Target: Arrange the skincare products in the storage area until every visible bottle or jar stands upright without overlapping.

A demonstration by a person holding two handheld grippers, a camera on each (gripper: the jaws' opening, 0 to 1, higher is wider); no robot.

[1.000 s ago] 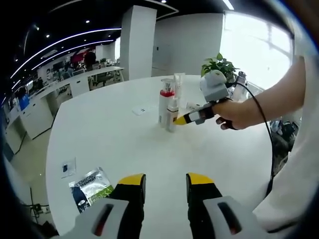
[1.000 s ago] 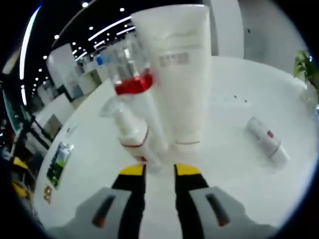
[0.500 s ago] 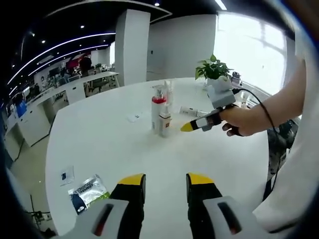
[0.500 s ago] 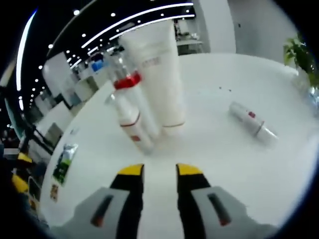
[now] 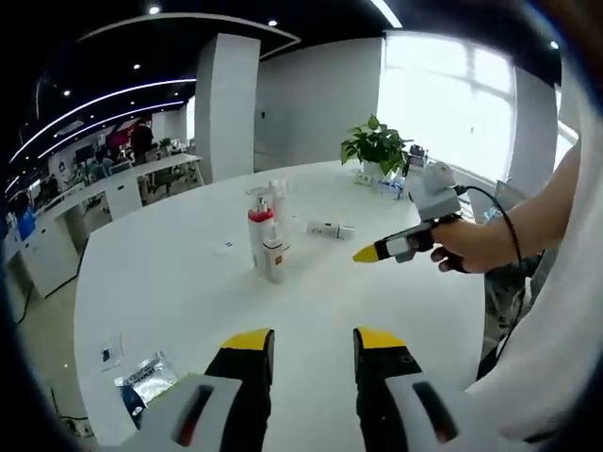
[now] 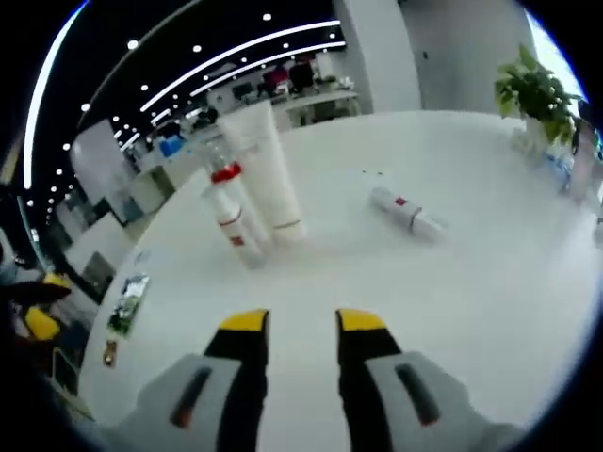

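Nearest in the left gripper view, the left gripper has its yellow-tipped jaws apart over the bare white table, holding nothing. A foil packet lies near the table's edge, with a small card just beyond it. The right gripper likewise shows its jaws apart with nothing between them.

Further out in the right gripper view, three products stand upright, close together: a small white pump bottle, a clear bottle with a red band and a tall white tube. A fourth, a small white tube, lies on its side, well apart from them.

At the far edge stands one potted plant.
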